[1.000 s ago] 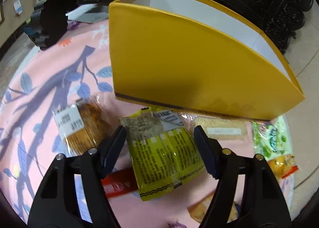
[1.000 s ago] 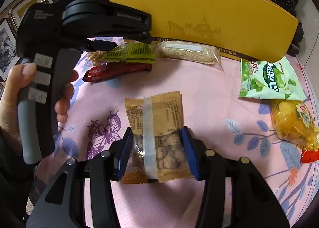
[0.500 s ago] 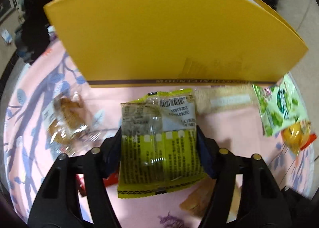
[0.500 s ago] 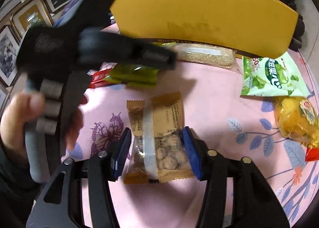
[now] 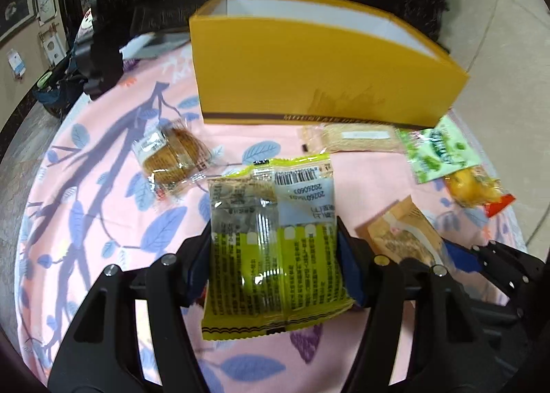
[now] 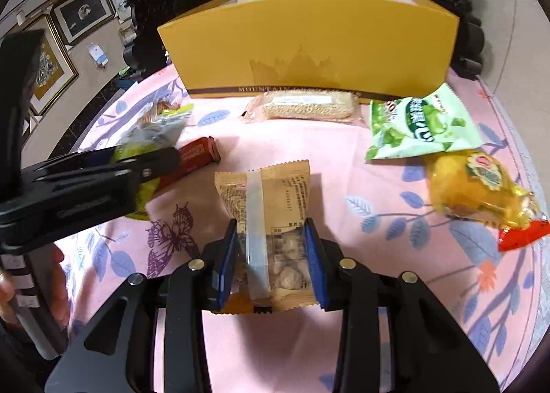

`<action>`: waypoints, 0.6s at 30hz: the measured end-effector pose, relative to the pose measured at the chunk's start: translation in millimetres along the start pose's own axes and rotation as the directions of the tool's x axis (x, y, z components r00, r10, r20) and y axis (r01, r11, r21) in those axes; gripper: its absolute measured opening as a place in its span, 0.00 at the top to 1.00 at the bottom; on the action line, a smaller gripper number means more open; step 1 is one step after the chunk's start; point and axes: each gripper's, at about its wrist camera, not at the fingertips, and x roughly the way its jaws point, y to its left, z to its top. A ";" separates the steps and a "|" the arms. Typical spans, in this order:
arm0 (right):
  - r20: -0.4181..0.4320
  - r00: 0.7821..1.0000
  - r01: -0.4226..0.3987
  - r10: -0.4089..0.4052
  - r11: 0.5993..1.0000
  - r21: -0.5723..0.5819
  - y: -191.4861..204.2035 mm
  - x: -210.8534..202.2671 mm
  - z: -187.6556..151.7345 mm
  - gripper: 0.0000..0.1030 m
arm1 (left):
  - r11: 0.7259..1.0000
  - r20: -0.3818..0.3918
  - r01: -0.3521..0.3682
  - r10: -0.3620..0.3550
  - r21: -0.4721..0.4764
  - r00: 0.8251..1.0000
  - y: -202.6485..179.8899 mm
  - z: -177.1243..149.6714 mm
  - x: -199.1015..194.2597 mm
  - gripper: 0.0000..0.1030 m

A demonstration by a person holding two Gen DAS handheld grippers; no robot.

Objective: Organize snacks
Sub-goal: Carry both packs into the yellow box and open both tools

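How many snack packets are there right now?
7. Yellow-green packet in the left gripper; tan one in the right gripper. On the cloth: red bar, sesame bar, green bag, yellow packet, clear biscuit pack. The box may hide more.

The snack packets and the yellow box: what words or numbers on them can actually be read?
"MOUNTAIN", then blurred letters: brown band at the foot of the yellow box.
"20260603", printed upside down under a barcode: yellow-green packet in the left hand-held gripper.
Chinese characters, illegible: green pouch.
Fine print too small: tan packet in the right hand-held gripper, red bar.
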 end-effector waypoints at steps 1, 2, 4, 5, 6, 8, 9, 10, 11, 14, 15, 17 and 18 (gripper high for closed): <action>0.008 1.000 0.001 -0.001 1.000 -0.001 3.2 -5.1 2.5 0.63 | 1.000 0.005 0.004 -0.004 0.001 1.000 0.4 -1.6 -4.7 0.38; 0.023 1.000 0.003 -0.003 1.000 0.000 4.1 -11.6 3.1 0.63 | 1.000 0.011 0.009 -0.009 0.000 1.000 1.0 -1.3 -9.5 0.38; 0.043 0.999 0.010 -0.010 1.000 -0.001 4.8 -16.2 9.3 0.63 | 1.000 0.022 0.021 -0.021 -0.002 1.000 1.1 -0.1 -17.4 0.38; 0.051 0.999 0.011 -0.011 1.000 0.000 4.9 -17.1 10.8 0.63 | 1.000 0.030 0.026 -0.026 -0.001 0.999 -1.7 -0.9 -23.3 0.38; 0.061 0.998 0.011 -0.011 1.000 0.002 4.2 -21.1 12.5 0.63 | 1.000 0.035 0.028 -0.028 0.001 0.999 -9.9 -2.1 -28.1 0.38; 0.074 0.997 0.013 -0.013 1.000 0.005 -0.6 -28.3 14.6 0.63 | 0.999 0.047 0.039 -0.039 0.004 0.998 -12.4 3.1 -32.4 0.38; 0.081 0.997 0.015 -0.016 1.000 0.008 -3.2 -31.3 17.4 0.63 | 0.999 0.049 0.043 -0.044 0.005 0.998 -15.7 4.8 -34.4 0.38; 0.084 0.996 0.015 -0.016 1.000 0.011 -6.3 -33.2 21.9 0.63 | 0.999 0.050 0.051 -0.052 0.012 0.997 -19.7 9.1 -37.4 0.38; 0.089 0.996 0.013 -0.014 1.000 0.015 -7.7 -32.8 25.6 0.63 | 0.998 0.051 0.055 -0.056 0.021 0.997 -22.2 13.4 -38.6 0.38; 0.107 0.994 0.004 -0.005 1.000 0.016 -16.5 -42.8 50.6 0.63 | 0.997 0.059 0.068 -0.071 0.047 0.996 -28.2 40.2 -42.8 0.38; 0.117 0.993 -0.004 0.002 1.000 0.015 -19.7 -46.9 66.0 0.63 | 0.996 0.062 0.074 -0.077 0.051 0.995 -29.4 53.4 -43.2 0.38; 0.135 0.991 -0.008 0.005 1.000 0.026 -26.2 -51.7 92.8 0.63 | 0.996 0.070 0.071 -0.075 0.052 0.995 -29.5 82.6 -40.3 0.38; 0.143 0.990 -0.015 0.009 0.999 0.043 -32.4 -52.8 115.3 0.63 | 0.997 0.071 0.067 -0.071 0.049 0.995 -29.0 99.1 -37.4 0.37</action>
